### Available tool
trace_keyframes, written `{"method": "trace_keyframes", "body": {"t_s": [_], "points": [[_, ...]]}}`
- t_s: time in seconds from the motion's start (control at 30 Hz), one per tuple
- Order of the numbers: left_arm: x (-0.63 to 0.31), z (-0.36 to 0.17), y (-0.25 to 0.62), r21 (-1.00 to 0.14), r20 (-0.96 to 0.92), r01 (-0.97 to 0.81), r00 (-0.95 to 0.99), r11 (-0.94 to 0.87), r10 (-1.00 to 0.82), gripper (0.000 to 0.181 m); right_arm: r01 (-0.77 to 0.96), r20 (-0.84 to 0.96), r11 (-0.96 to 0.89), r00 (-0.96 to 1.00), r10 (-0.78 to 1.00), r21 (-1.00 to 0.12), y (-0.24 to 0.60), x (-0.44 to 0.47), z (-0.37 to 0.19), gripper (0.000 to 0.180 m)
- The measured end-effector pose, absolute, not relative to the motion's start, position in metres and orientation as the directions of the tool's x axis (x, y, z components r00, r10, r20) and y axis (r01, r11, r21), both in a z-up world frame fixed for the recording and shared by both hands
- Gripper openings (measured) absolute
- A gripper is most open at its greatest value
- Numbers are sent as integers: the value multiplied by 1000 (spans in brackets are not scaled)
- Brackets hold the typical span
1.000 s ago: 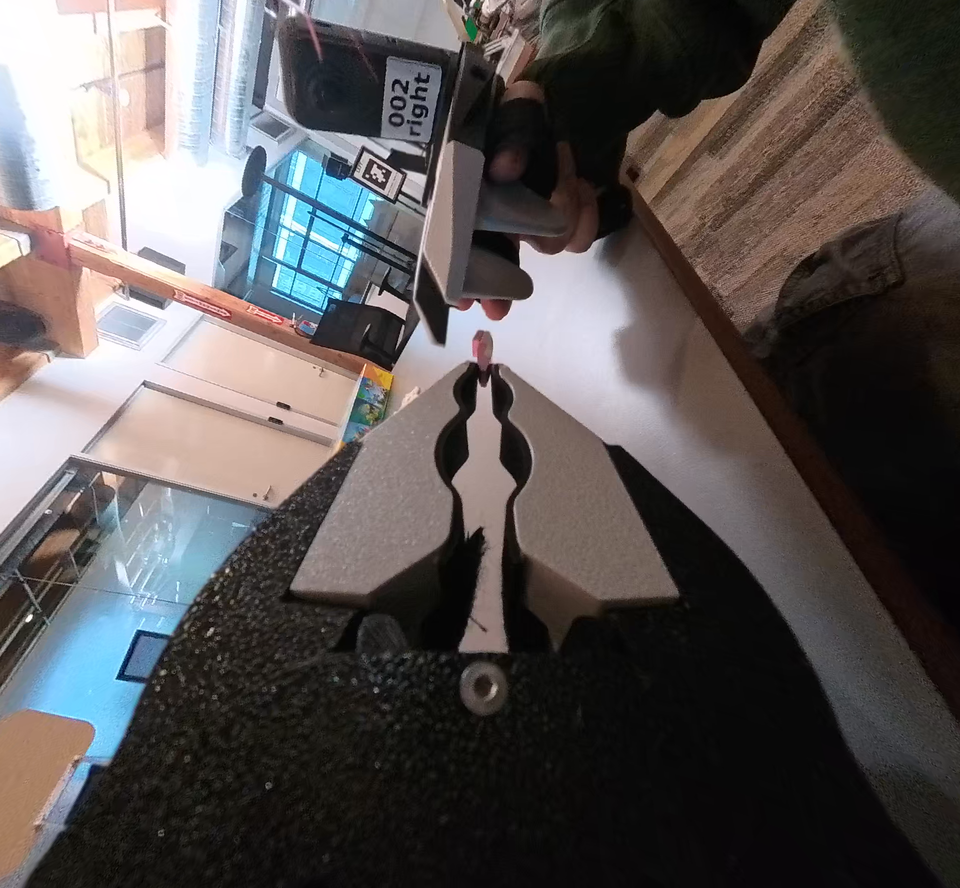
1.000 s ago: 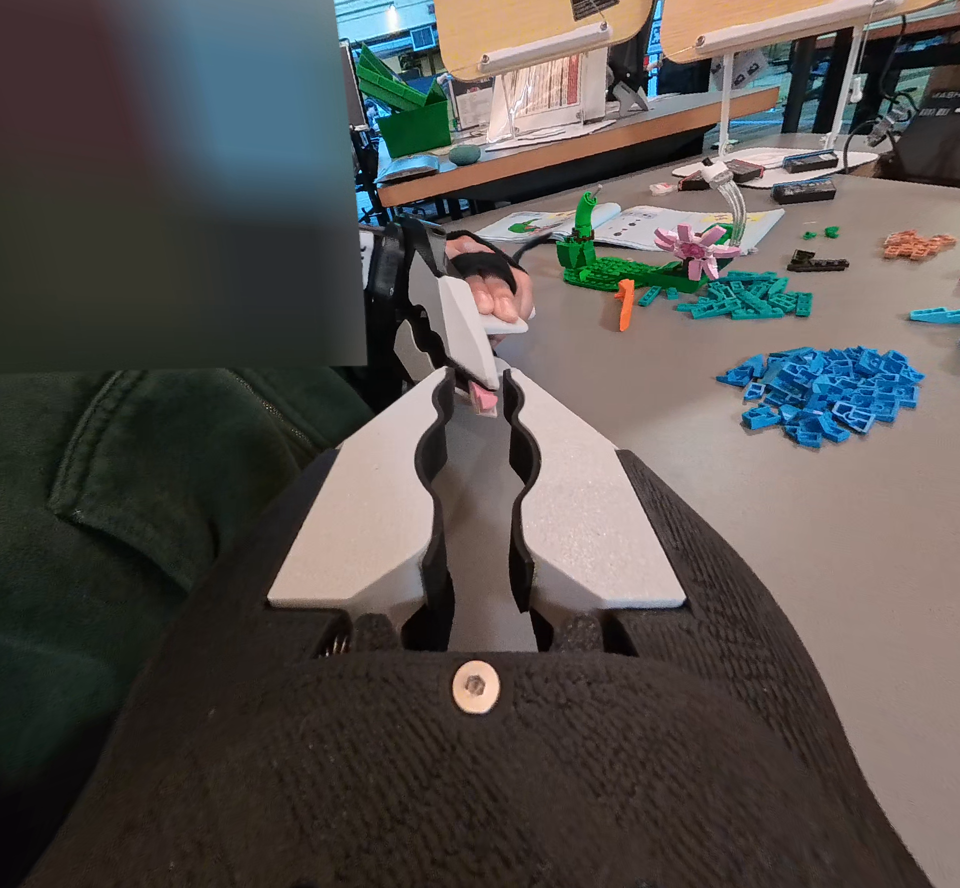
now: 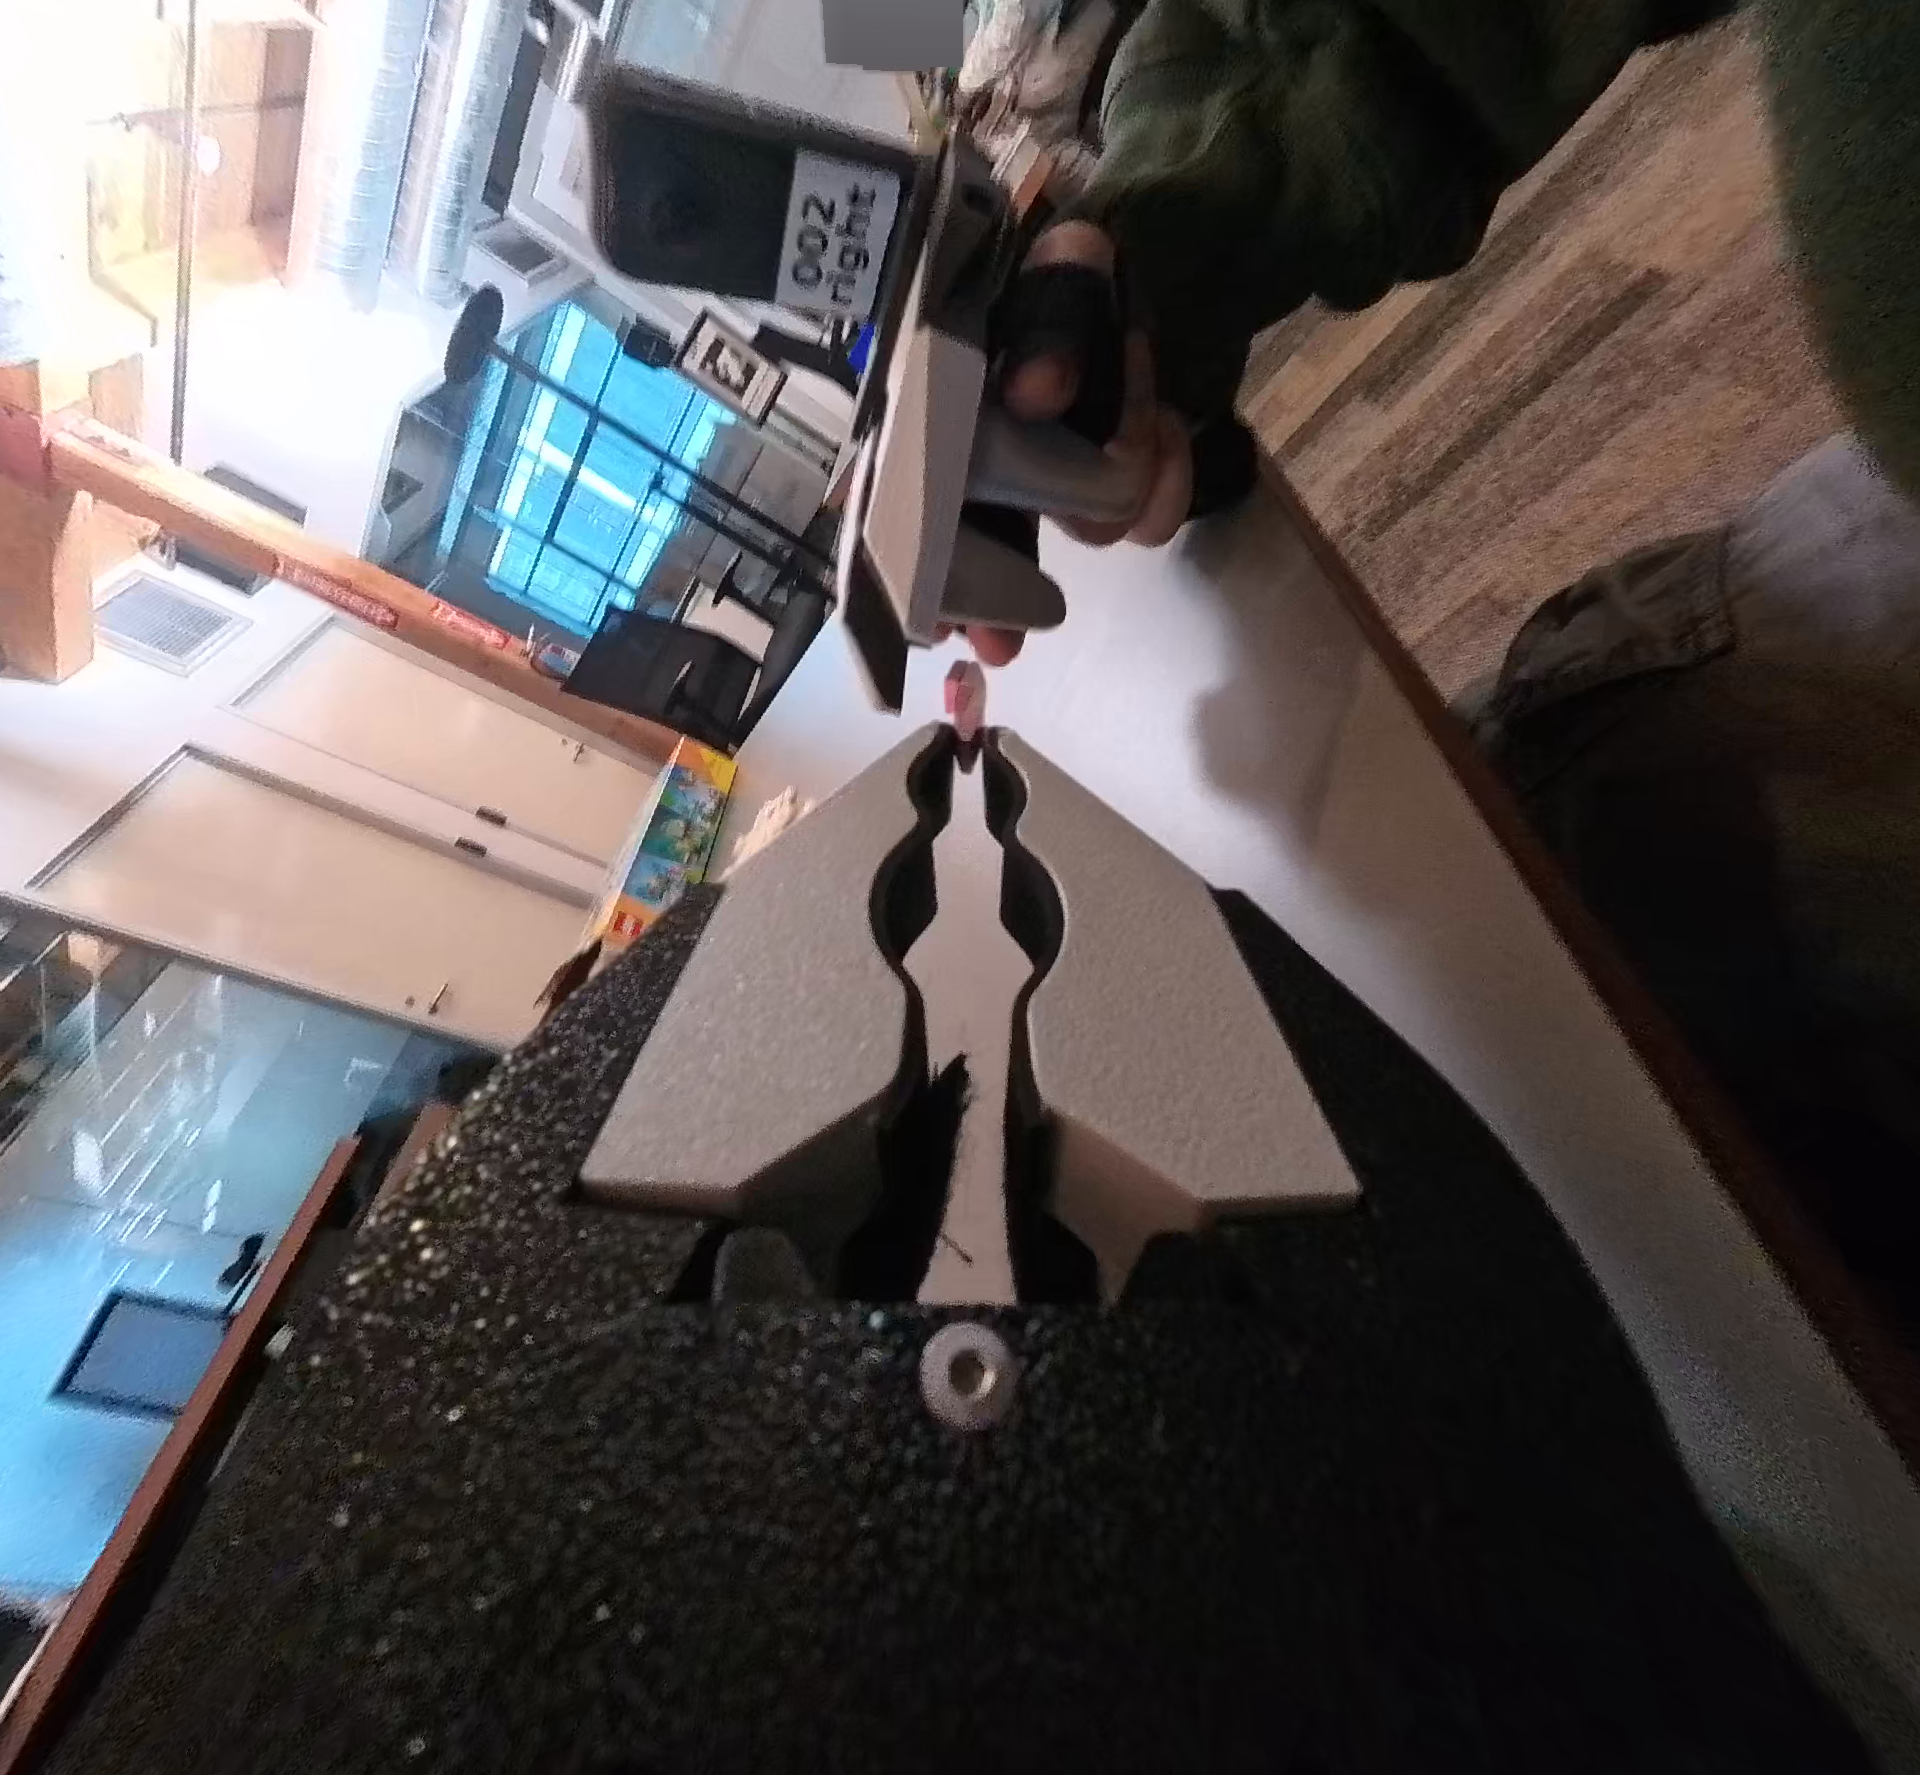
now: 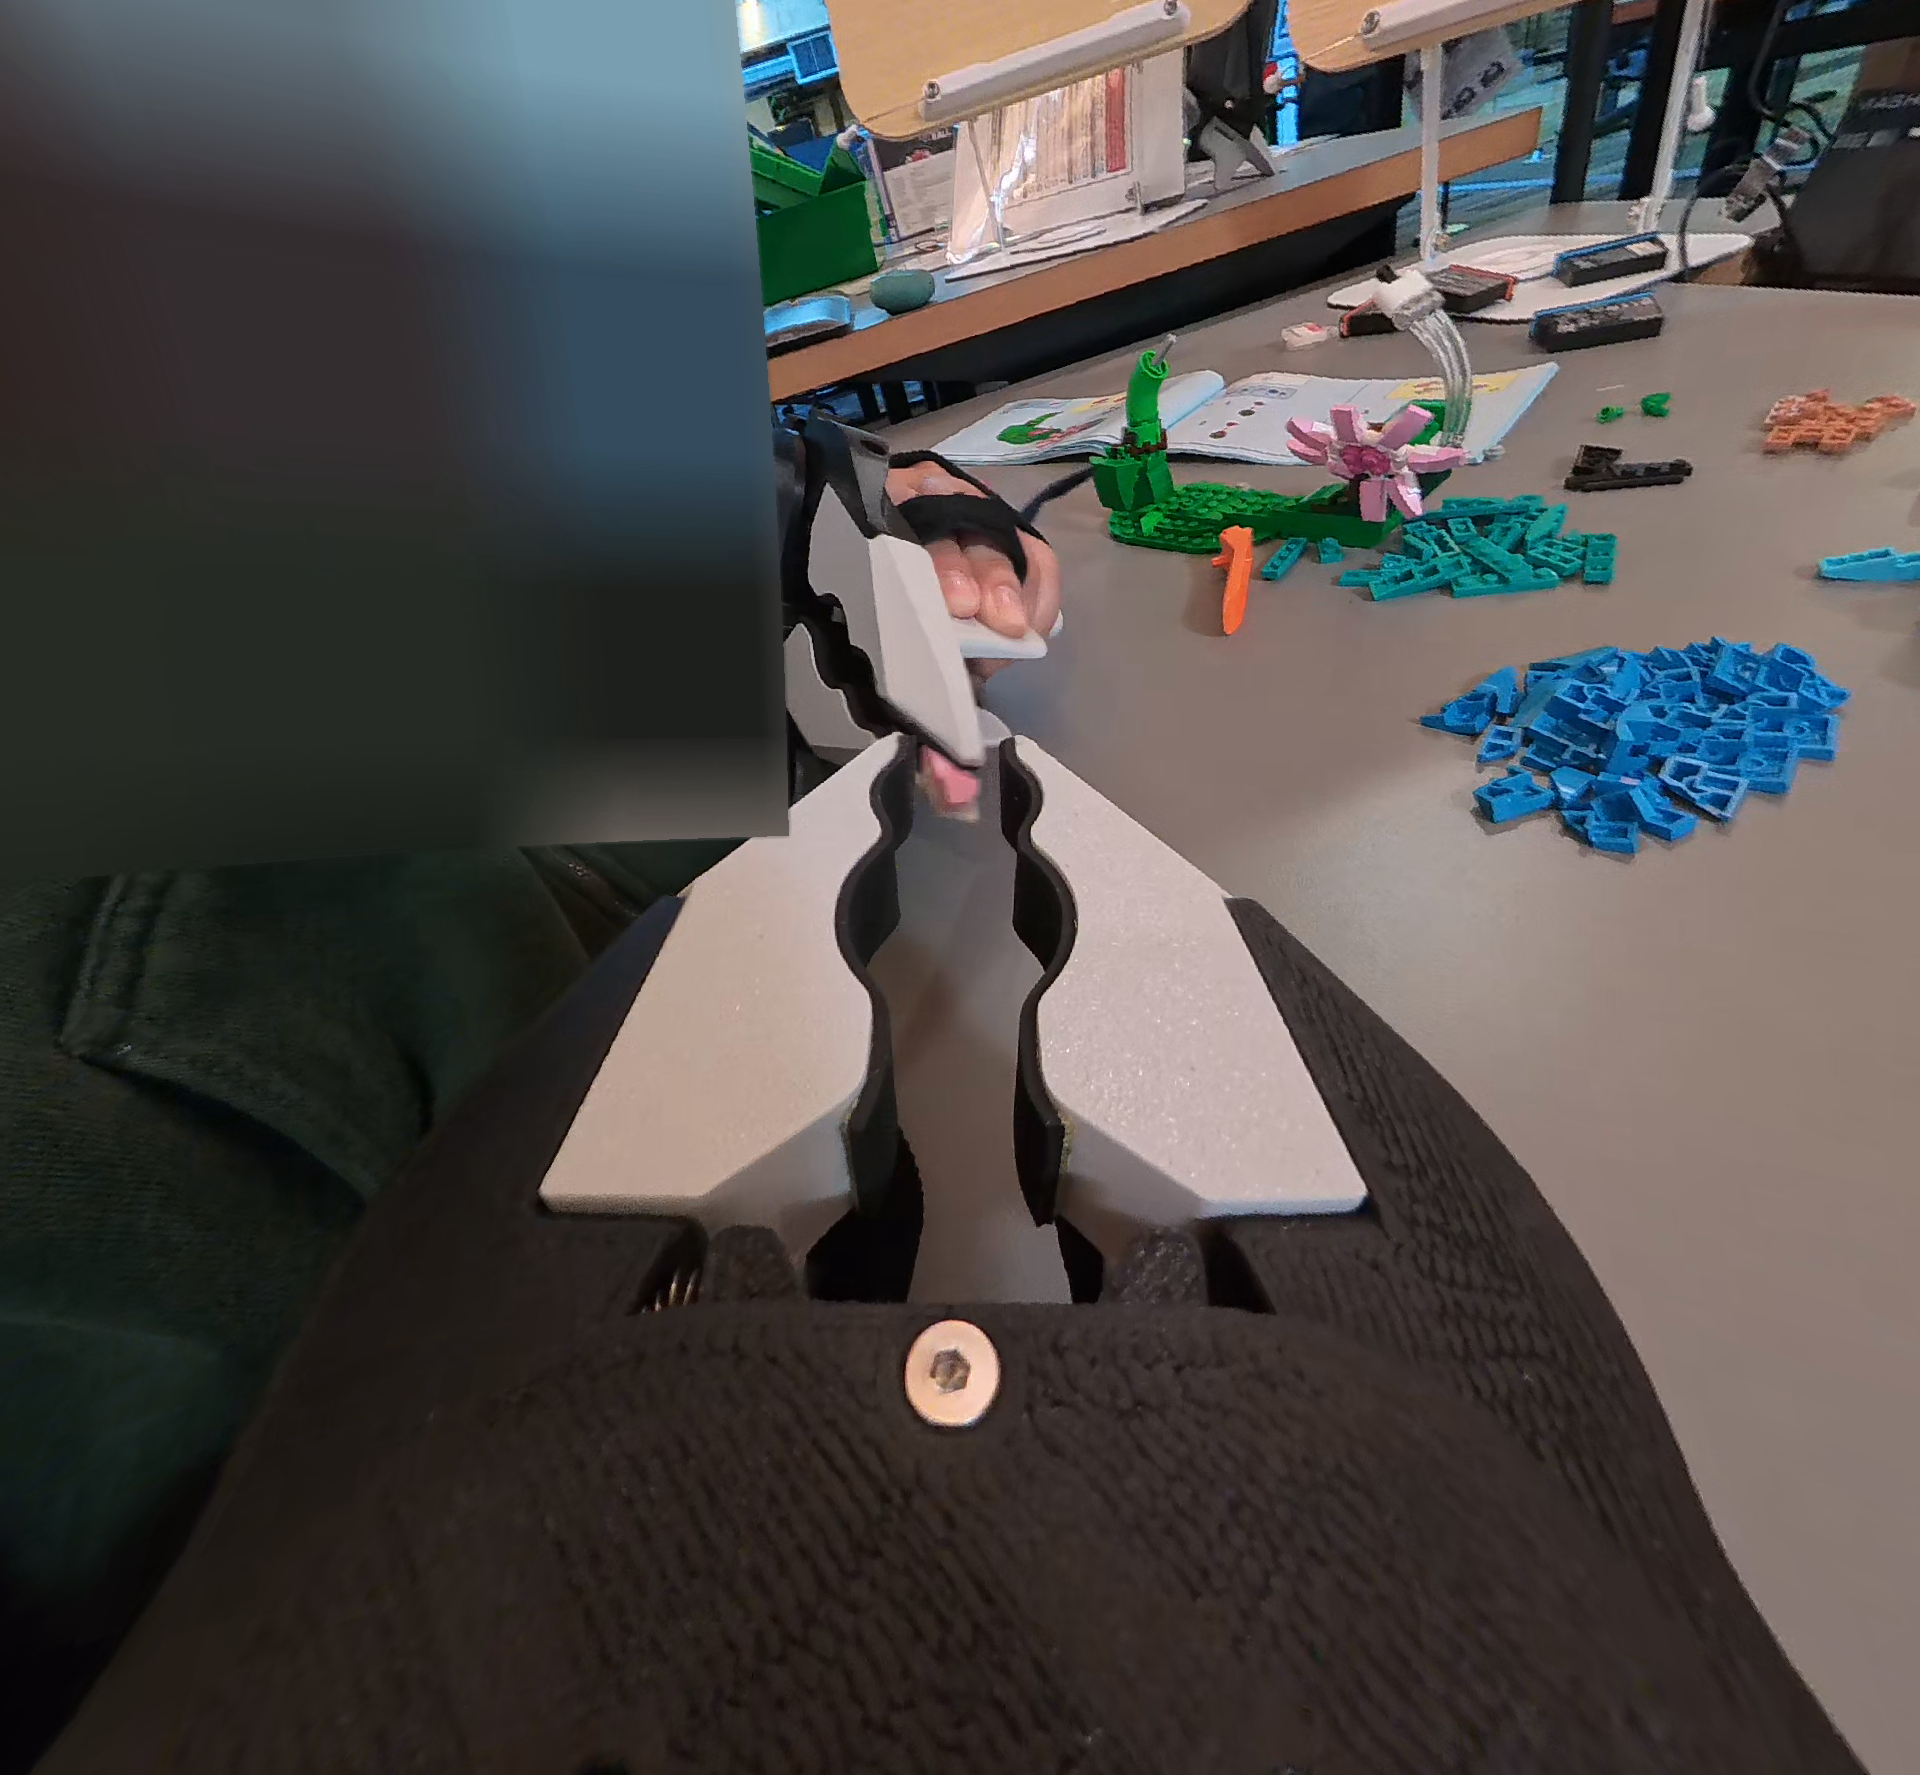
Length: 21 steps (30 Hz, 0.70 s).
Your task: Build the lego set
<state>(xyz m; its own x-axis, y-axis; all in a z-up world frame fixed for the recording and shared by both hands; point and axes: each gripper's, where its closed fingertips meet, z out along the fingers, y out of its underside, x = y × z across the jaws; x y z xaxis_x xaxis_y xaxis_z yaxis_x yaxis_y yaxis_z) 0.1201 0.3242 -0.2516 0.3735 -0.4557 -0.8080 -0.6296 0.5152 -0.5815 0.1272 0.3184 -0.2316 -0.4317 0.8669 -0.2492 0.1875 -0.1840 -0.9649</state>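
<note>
Left wrist view, rolled on its side: the left gripper (image 3: 968, 738) pinches a small pink Lego piece (image 3: 964, 695) between its fingertips, with most of the piece standing proud of the tips. The right gripper (image 3: 883, 676) sits just beyond, edge-on, its grey finger close beside the pink piece; whether they touch cannot be told. A hand (image 3: 1081, 416) in a black fingerless glove and a dark green sleeve (image 3: 1278, 94) grips its handle.

Right wrist view: the right gripper (image 4: 951, 759) has its jaws spread a little, and the pink Lego piece (image 4: 952, 785) lies in the gap near the left pad, half covered by the left gripper's (image 4: 940, 749) grey finger, which crosses in from above. The shape of the piece is hard to make out. The grey table (image 4: 1351, 998) carries a heap of blue Lego pieces (image 4: 1652, 738), a heap of teal pieces (image 4: 1486, 562), a small orange-brown cluster (image 4: 1834, 421) cut off at the right edge, a lone orange piece (image 4: 1234, 593), a few black pieces (image 4: 1621, 470), and a partly built green base (image 4: 1226, 510) with a pink flower (image 4: 1371, 463) and a green stalk (image 4: 1143, 406). An open instruction booklet (image 4: 1247, 411) lies behind the base. No bins hold the bricks; all lie loose on the tabletop.
</note>
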Motion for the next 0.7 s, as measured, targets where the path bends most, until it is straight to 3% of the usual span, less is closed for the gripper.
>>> {"method": "trace_keyframes", "body": {"t_s": [0.03, 0.23, 0.7], "points": [[124, -248, 319, -599, -797, -592, 379, 539, -471, 2, 178, -240, -176, -458, 856, -968, 315, 130, -230, 15], [134, -238, 308, -644, -764, -505, 395, 575, -510, 2, 191, -304, -236, -600, 740, -953, 293, 143, -221, 18], [145, -227, 300, -723, -691, -394, 441, 568, -573, 3, 245, -424, -359, -680, 598, -900, 286, 151, -215, 14]]}}
